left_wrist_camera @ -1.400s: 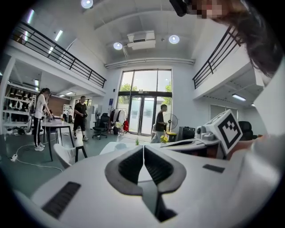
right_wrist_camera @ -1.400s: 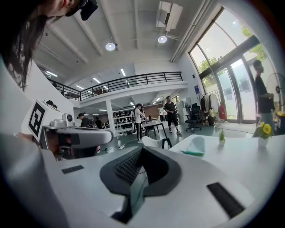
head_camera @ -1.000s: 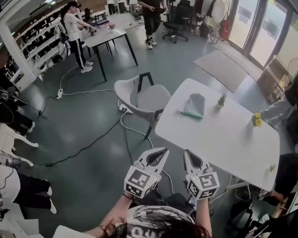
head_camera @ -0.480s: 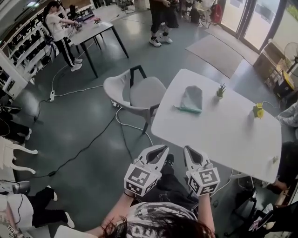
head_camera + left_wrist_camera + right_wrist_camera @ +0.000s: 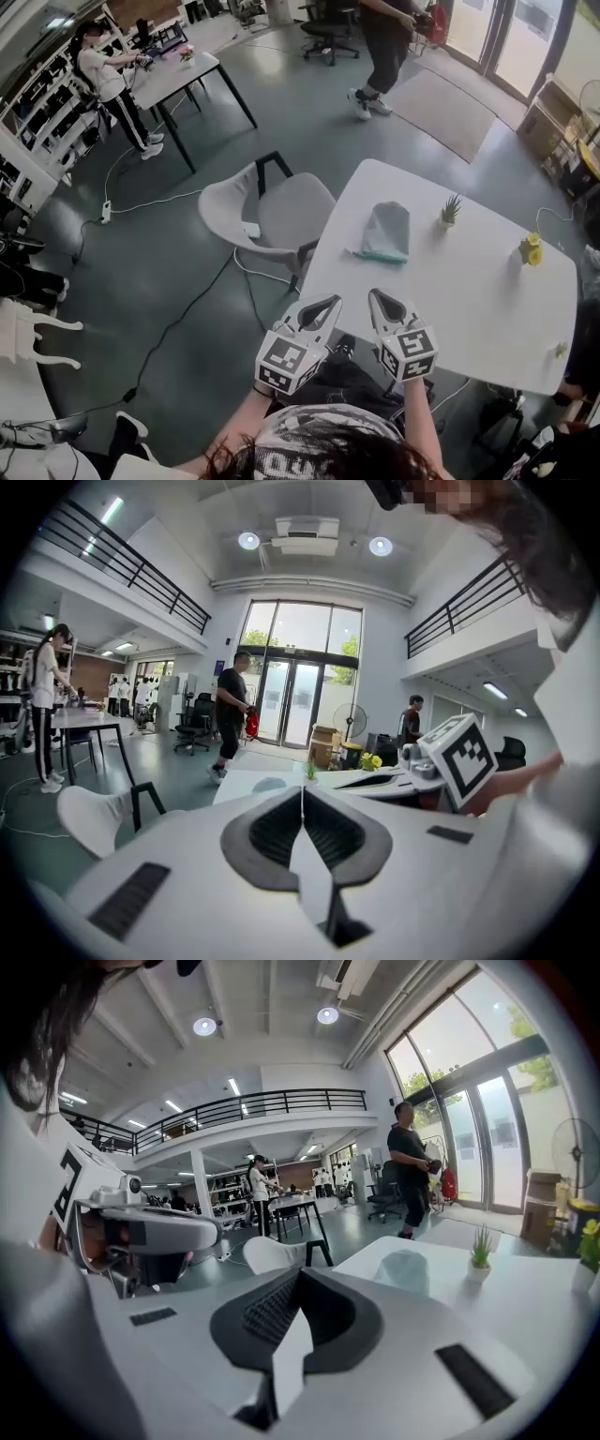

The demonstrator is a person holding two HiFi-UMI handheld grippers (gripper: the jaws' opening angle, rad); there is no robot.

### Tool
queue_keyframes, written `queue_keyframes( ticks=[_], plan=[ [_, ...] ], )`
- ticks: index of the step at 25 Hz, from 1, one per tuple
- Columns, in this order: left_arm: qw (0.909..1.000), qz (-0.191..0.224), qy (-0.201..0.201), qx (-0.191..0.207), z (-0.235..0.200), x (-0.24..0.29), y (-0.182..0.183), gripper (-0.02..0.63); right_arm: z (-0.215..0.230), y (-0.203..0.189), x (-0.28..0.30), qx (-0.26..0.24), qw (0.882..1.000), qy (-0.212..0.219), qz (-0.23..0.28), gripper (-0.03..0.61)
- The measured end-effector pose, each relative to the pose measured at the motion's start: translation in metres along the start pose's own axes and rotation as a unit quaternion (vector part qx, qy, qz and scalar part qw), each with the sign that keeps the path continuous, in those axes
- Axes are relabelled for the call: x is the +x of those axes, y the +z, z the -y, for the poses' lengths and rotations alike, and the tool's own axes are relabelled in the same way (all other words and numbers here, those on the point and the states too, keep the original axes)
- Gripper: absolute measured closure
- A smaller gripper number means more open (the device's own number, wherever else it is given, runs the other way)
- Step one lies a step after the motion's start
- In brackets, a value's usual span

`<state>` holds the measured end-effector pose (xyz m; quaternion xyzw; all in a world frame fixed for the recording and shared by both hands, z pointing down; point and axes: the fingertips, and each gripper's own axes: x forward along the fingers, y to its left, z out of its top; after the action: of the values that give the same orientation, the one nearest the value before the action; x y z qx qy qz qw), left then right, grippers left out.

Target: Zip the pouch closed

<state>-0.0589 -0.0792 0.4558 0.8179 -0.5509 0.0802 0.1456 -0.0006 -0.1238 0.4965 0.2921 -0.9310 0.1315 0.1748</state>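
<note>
The grey pouch (image 5: pixel 386 231) with a teal zip edge lies on the white table (image 5: pixel 469 281), near its left side. It also shows far off in the right gripper view as a grey pouch (image 5: pixel 409 1270). My left gripper (image 5: pixel 334 302) and right gripper (image 5: pixel 373 295) hover side by side at the table's near edge, well short of the pouch. Both are shut with nothing between the jaws. In the left gripper view the left gripper (image 5: pixel 302 789) points over the table, with the right gripper's marker cube at its right.
A small potted plant (image 5: pixel 450 210) and a yellow object (image 5: pixel 531 249) stand on the table beyond the pouch. A grey chair (image 5: pixel 272 212) sits at the table's left. Cables run across the floor. People stand at a far table (image 5: pixel 178 75) and walk near the doors.
Both grippers have moved forward to the table's near edge, closer to the pouch. The view has shifted with them. A person in the background walked to the right.
</note>
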Motion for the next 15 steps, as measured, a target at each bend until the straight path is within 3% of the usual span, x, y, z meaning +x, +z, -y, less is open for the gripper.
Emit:
queue_keyframes(
  ticks=[6, 15],
  plan=[
    [0.9998, -0.017, 0.007, -0.011, -0.026, 0.045, 0.001, 0.598, 0.046, -0.011, 0.052, -0.004, 0.999, 0.008, -0.031, 0.584],
    [0.9987, -0.045, 0.012, -0.022, -0.058, 0.064, -0.015, 0.598, 0.072, -0.049, 0.113, -0.017, 0.995, 0.019, -0.092, 0.58]
  ],
)
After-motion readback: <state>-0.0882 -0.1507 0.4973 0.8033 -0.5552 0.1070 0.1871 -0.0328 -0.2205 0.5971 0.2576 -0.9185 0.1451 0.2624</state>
